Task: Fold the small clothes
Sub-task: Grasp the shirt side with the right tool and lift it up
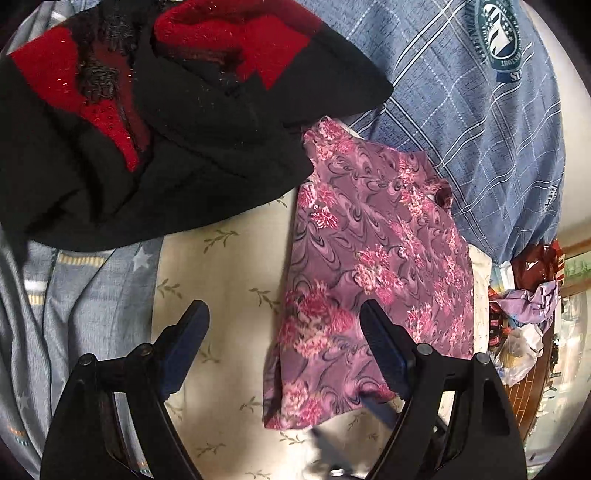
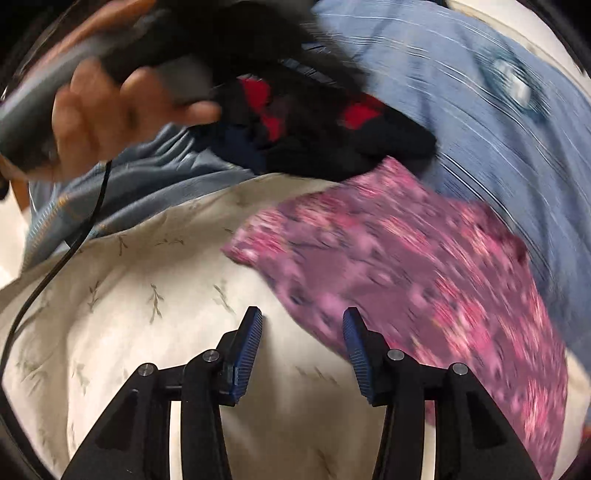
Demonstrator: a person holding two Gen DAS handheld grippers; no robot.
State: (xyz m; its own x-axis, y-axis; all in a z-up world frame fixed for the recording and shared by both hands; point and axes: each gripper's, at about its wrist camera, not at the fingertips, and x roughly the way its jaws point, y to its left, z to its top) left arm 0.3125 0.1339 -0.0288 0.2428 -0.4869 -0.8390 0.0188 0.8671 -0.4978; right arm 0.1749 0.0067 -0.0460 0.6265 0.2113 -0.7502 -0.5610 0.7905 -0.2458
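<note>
1. At the far left of the left wrist view lies a grey-blue cloth (image 1: 85, 295) with pale stars, spread on a cream sheet (image 1: 225, 280) printed with small leaf sprigs.
2. Above it, one black and red garment (image 1: 147, 122) is heaped in a loose bundle, covering the upper left.
3. The left gripper (image 1: 284, 317) hangs over the sheet with its jaws spread wide and nothing between them; its right finger sits over the near edge of the purple piece.
4. One purple floral garment (image 1: 373, 269) lies flat on the sheet, right of centre. Its long axis runs from the near edge up and away, its far narrow end tucked against the black bundle.
5. To the right, one blue checked shirt (image 1: 472, 122) with a round badge (image 1: 506, 33) lies beside and beyond the purple piece.
6. At the far right edge there is a jumble of bags and wrappers (image 1: 524, 317), too small to count.
7. In the right wrist view, blurred, a hand (image 2: 110, 114) grips a grey handle at upper left.
8. The right gripper (image 2: 303, 325) is moderately open and empty, over the sheet just beside the purple garment's left edge.
</note>
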